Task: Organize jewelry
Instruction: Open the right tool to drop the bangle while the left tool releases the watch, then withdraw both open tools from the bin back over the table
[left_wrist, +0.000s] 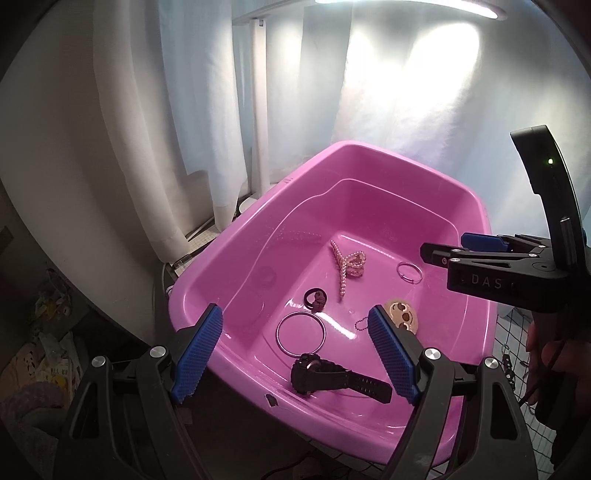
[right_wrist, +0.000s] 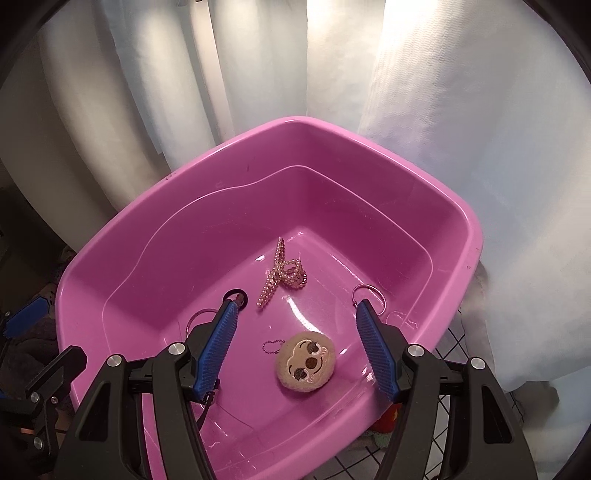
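A pink tub holds the jewelry. Inside lie a pearl hair claw, a black watch, a large silver bangle, a small silver ring pair, a dark knotted ring and a round plush face charm. My left gripper is open and empty above the tub's near rim, over the bangle and watch. My right gripper is open and empty above the charm; it also shows in the left wrist view.
White curtains hang close behind the tub. A white post stands behind its far left corner. A black wire grid lies to the right of the tub. Cluttered papers lie low on the left.
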